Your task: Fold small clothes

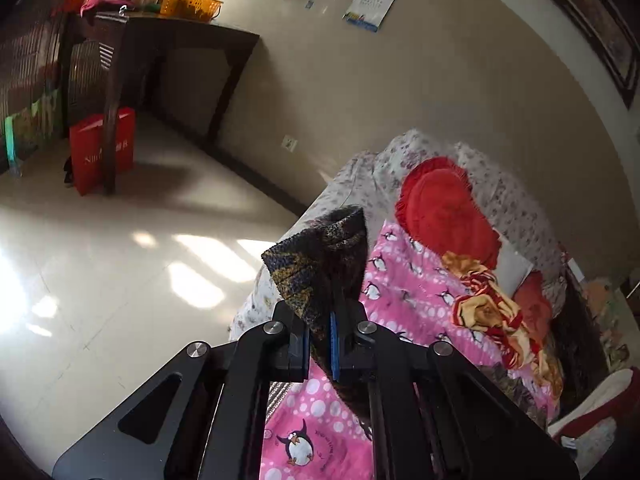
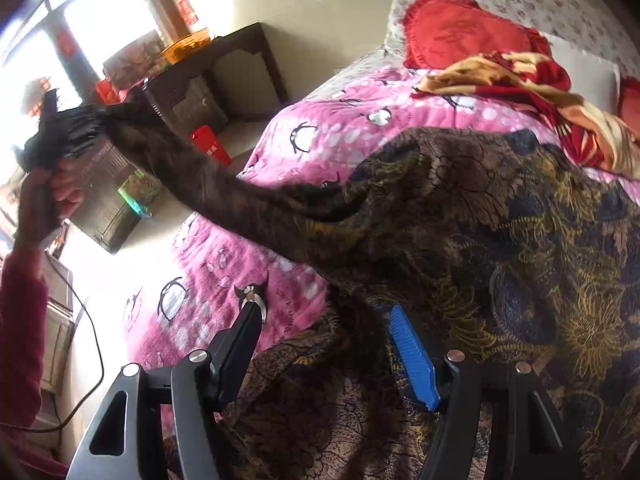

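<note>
A dark garment with a gold and blue flower pattern [image 2: 500,216] lies spread on the pink penguin blanket [image 2: 320,132]. One sleeve [image 2: 208,188] is stretched up and out to the left. My left gripper [image 1: 320,320] is shut on the cuff [image 1: 320,256], which sticks up past its fingertips. In the right wrist view that gripper [image 2: 96,120] is at the far left, held by a hand [image 2: 52,192] in a red sleeve. My right gripper [image 2: 332,332] stands open low over the garment's body, with cloth lying between its fingers and neither pad pressing on it.
A red heart cushion [image 1: 448,212] and a crumpled red and yellow cloth [image 1: 492,308] lie further up the bed. Off the bed's left side is a shiny tiled floor [image 1: 120,260], a dark table [image 1: 180,48] with an orange basket [image 1: 190,5], and a red bag [image 1: 102,152].
</note>
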`<state>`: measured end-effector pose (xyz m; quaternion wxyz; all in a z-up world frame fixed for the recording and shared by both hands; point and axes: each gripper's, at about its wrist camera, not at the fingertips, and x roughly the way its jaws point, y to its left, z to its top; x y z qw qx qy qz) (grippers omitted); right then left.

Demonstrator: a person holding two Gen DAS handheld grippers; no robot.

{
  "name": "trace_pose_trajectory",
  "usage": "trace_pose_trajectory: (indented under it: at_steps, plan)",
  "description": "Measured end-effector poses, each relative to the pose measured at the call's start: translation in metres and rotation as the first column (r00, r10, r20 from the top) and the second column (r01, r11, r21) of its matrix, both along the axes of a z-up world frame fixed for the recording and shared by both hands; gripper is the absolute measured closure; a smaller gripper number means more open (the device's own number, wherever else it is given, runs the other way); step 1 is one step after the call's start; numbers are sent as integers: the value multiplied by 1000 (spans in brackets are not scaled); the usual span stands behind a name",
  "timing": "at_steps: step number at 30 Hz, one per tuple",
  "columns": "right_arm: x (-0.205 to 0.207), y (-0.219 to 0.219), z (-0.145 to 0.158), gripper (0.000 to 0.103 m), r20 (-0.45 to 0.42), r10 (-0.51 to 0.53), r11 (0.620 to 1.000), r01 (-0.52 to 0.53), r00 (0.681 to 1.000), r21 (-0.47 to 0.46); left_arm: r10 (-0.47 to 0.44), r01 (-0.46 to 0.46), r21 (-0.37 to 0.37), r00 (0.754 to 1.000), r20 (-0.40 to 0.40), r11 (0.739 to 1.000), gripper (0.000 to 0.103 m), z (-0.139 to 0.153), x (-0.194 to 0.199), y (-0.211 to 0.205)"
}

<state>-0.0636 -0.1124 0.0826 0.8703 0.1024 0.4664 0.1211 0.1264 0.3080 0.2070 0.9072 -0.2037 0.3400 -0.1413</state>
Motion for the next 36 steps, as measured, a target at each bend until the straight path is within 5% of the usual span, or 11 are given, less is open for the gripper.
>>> trace_pose_trajectory:
  at_steps: [5,10,16,20,22,28,31,36]
  plan:
    - [5,2,-24,38,-76,5,1000,-5,997,-7,31,-25,66,995,-96,998,97,-54,-9,14]
    - [21,1,-4,38,25,-32,998,30,999,58,39,-44,-27,984,-174,999,97,-116,-22,26]
    - [67,39,-15,39,21,48,995,-49,999,90,55,-66,-61,984,-170,996,97,-123,-33,39]
    - [84,81,-56,41,-153,203,979,-201,967,27,50,-60,-54,983,-174,997,97,-119,-36,43]
    - [77,91,-50,41,-126,232,971,-238,964,-34,43,-51,-42,985,-169,998,97,-118,-40,42]
    - [71,105,-7,41,-20,266,964,-265,964,20,17,-27,-62,987,-158,998,97,-120,-52,38]
    - [78,140,6,41,46,356,934,-357,933,11,32,-43,-56,983,-180,998,96,-129,-60,41]
    - [98,204,-12,41,30,460,886,-457,887,-76,74,-95,-61,958,-278,994,96,-161,-68,69]
